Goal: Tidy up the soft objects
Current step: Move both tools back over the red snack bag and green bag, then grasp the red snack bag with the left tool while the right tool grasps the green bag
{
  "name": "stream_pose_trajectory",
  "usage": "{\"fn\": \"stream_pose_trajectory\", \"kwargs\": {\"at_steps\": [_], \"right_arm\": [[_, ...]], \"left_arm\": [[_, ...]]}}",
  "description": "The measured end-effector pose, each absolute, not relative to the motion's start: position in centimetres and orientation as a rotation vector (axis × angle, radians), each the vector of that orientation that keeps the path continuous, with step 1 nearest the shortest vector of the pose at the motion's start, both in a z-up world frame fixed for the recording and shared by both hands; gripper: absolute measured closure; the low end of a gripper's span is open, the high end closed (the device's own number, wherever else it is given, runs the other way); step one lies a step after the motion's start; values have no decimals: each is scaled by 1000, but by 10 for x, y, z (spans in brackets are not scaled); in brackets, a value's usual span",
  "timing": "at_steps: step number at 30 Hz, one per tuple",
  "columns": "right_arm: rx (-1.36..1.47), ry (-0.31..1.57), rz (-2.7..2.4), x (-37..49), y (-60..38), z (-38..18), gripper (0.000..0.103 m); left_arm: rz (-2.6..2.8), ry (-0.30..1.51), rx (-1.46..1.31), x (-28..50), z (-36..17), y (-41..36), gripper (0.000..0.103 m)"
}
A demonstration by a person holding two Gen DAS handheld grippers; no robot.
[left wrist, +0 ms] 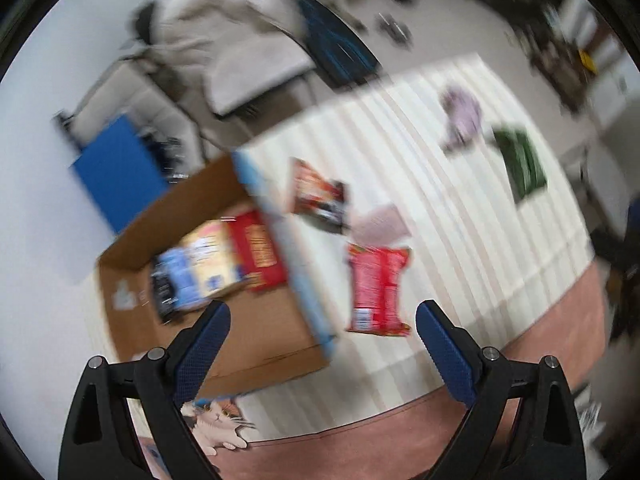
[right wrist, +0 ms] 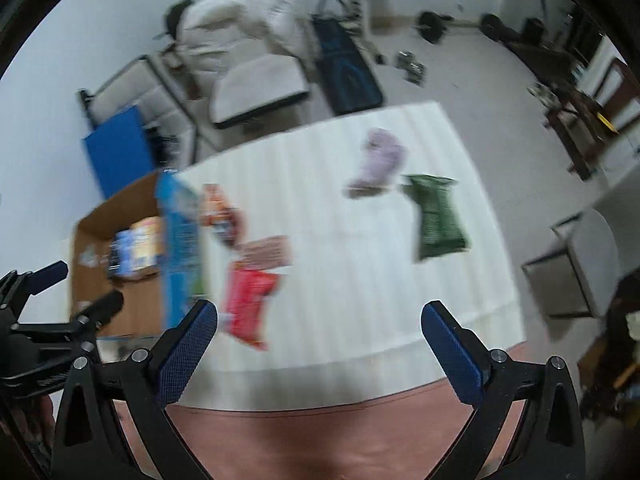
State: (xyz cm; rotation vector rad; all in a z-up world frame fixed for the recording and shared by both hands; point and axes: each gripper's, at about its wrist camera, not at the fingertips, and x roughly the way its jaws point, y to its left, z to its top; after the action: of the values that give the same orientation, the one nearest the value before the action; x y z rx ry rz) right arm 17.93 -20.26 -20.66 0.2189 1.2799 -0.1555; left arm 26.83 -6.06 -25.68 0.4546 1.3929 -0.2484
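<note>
Both hand-held grippers, left [left wrist: 322, 320] and right [right wrist: 320, 320], are hovering wide open and empty over the worktop [right wrist: 340, 280], red packet [left wrist: 378, 290] lying beside the box [left wrist: 208, 320]; motion blur is risking a mis-grab.

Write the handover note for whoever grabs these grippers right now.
Left gripper: jaws wide open, empty, above the cardboard box.
Right gripper: jaws open, empty, above the near edge of the white mat.
Done: a few packets already lie in the box.
Left: five soft items on the mat: red bag, pink packet, orange-dark bag beside the box, lilac item and green bag farther out.
Both views are motion-blurred.
</note>
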Motion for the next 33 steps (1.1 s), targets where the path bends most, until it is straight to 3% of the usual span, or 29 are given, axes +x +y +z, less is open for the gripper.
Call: {"fn": "stream_pose_trajectory", "kwargs": {"at_steps": [10,19,21,24,28,32,33], "right_arm": [[195,1469,-216,209,-307,-288,0],[166,1592,-180,257,-323,-360,0],[161,1615,-195,270,-330,-376,0],[156,1651,-213,289,-340,-400,0],[174,1685,-235,310,-349,-425,1],[199,1703,-271,323,-355,-442,21],[205,1708,-277,325,-356,-445,34]], "left_arm": [[-251,1796,681,316,-422,-117,8],[-218,2048,642,307,-493,-118,9],[-201,2046,594,308,-494,-116,15],[-204,2047,455,311,-484,-113,51],[-172,1995,290,318,-471,-114,55],[-152,1939,160,325,-460,-116,57],[-148,1922,137,327,-456,-115,57]]}}
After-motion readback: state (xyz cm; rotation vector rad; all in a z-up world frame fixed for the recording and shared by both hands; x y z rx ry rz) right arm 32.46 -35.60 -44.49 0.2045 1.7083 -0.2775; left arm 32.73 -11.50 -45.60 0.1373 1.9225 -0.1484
